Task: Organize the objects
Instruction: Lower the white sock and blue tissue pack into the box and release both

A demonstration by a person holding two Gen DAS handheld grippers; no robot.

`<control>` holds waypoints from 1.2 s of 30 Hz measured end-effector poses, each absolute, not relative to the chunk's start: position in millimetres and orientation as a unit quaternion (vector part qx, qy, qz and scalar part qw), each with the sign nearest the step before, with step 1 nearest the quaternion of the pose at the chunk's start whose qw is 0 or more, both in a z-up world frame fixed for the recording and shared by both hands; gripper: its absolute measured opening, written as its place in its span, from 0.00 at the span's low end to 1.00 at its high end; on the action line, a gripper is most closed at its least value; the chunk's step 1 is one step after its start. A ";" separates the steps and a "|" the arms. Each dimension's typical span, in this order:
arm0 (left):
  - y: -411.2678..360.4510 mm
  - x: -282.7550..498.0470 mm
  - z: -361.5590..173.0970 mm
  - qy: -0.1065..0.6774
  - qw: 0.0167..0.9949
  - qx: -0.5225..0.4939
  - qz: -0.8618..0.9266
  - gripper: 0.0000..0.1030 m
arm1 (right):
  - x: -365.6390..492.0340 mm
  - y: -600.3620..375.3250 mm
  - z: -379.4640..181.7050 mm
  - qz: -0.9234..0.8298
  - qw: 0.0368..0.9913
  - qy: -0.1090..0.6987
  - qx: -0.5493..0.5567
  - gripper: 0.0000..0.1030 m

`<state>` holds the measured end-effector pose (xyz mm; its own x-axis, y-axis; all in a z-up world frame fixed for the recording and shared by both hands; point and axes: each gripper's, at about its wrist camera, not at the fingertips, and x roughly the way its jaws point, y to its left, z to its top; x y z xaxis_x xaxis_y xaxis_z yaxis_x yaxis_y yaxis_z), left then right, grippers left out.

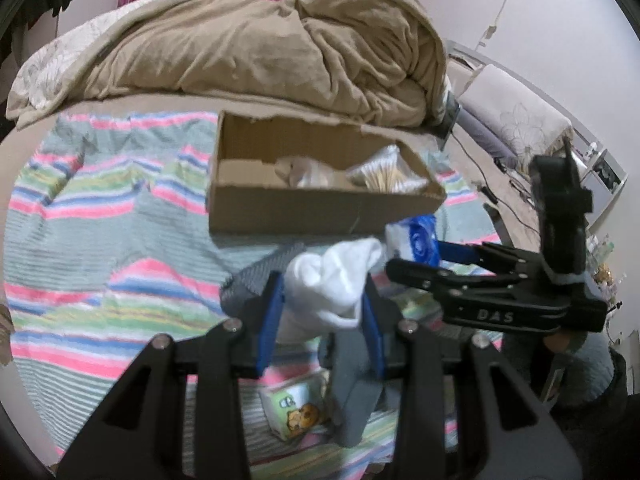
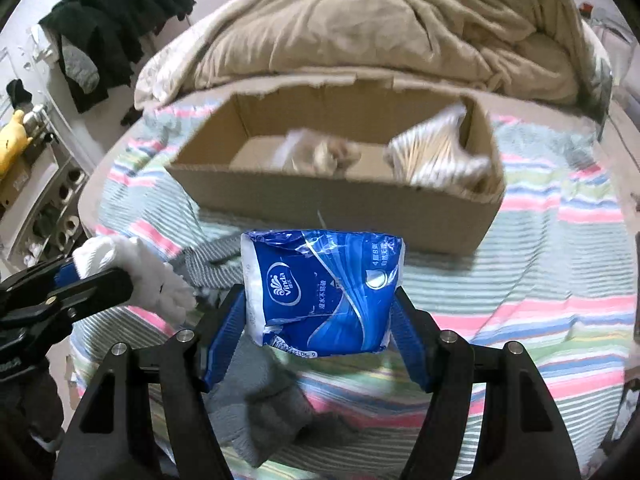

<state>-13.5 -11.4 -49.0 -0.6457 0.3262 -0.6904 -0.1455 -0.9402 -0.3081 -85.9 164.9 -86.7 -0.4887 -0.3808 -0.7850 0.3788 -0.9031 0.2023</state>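
A: Socks first, on the left. The left gripper (image 1: 324,304) is clamped on a white sock (image 1: 332,280), blue pads pressing it from both sides, and the sock is lifted off the striped blanket (image 1: 100,216).

B: And under it?

A: A grey sock (image 1: 354,396) hangs or lies just below the fingers, beside a small carton with a cartoon print (image 1: 294,414). I cannot tell whether the grey one is touching the gripper.

B: Middle of the bed?

A: A cardboard box (image 2: 320,200) sits open on the blanket, in front of a heaped tan duvet (image 2: 400,28). Inside it, a crumpled pale bag (image 2: 320,152) near the centre and a pack of cotton swabs (image 2: 436,152) at the right end.

B: And the right side?

A: The right gripper (image 2: 320,312) is closed on a blue Vinda tissue pack (image 2: 324,292), held above the blanket just short of the box's near wall. From the left camera the pack shows just right of the white sock.
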 end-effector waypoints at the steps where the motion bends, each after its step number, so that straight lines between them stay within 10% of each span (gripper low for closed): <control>1: -11.5 -15.0 -45.3 -0.112 0.130 -0.397 0.902 0.37 | -86.6 164.5 -81.8 -0.865 0.220 -0.002 0.451 0.70; 36: -30.0 -103.8 -1.7 -0.100 0.099 -0.343 0.929 0.37 | -156.3 181.0 -43.7 -0.886 0.214 -0.017 0.411 0.70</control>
<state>-103.8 -30.0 -1.7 -0.7454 0.2531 -0.6167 -0.1156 -0.9602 -0.2543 -156.3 181.0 -43.7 -0.5702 -0.3935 -0.7211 0.3653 -0.9077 0.2064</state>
